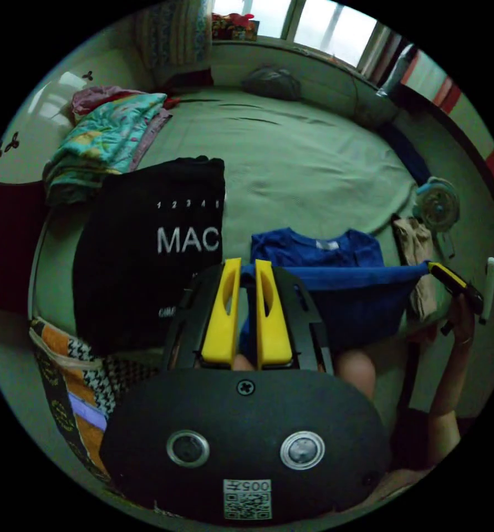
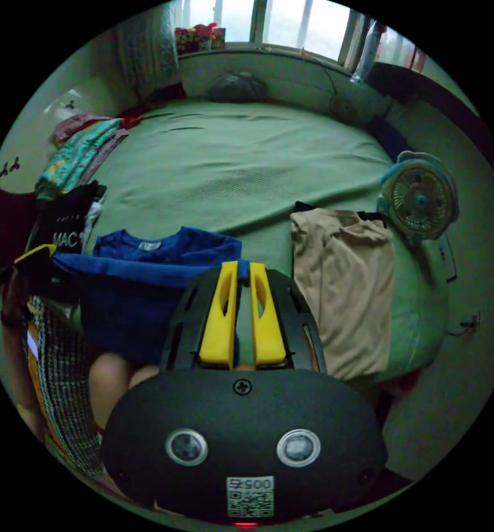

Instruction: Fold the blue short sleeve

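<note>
shirt (image 2: 163,260) on bed (image 2: 241,160) | fan (image 2: 419,199) at bed edge

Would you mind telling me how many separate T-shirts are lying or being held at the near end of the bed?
3: the blue short-sleeve shirt held between both grippers, the black printed shirt beside it, the beige shirt near the fan. The colourful pile may hide more.

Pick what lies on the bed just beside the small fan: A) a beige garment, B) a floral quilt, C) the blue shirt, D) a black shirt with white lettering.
A: in the right gripper view the beige garment lies right next to the fan, at the bed's edge.
</note>
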### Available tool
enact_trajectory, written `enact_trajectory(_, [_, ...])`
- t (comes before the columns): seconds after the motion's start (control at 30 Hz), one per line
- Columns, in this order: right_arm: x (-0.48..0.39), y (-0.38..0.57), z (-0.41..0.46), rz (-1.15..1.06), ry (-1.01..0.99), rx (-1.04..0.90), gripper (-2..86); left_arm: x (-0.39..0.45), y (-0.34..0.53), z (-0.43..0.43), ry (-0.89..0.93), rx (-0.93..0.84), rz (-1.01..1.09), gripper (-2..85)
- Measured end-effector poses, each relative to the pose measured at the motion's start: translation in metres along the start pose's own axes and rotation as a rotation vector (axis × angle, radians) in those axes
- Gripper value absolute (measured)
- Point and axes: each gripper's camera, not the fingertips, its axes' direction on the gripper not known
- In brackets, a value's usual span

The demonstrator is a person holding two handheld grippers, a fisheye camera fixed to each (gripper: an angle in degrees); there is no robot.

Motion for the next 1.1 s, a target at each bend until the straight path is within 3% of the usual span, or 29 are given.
enact_trajectory(0.13, [0.009,-0.018,0.031,0.06,-0.108,0.005,9.5,0.01,-0.024,0.037,0.044,0.007,0.012,6.0])
enact_trajectory(0.3, [0.003,0.037,0.038,-0.061,-0.083,0.02,10.7,0.025,0.005,0.062,0.126,0.004,0.132,6.9])
enact_trajectory(0.5, [-0.013,0.095,0.06,-0.06,-0.084,-0.043,11.6,0.047,0.05,0.103,0.072,-0.047,0.125,7.8])
enact_trajectory(0.63, [-0.036,0.093,0.079,-0.072,-0.009,-0.059,9.1,0.067,0.048,0.135,0.007,-0.078,0.093,7.4])
enact_trajectory(0.8, [-0.042,0.081,0.079,-0.052,0.052,-0.028,-0.6,0.088,0.039,0.148,-0.055,-0.066,0.08,1.8])
enact_trajectory(1.1, [-0.038,0.076,0.077,-0.088,0.033,0.028,2.7,0.125,0.038,0.162,-0.08,-0.038,0.065,0.4])
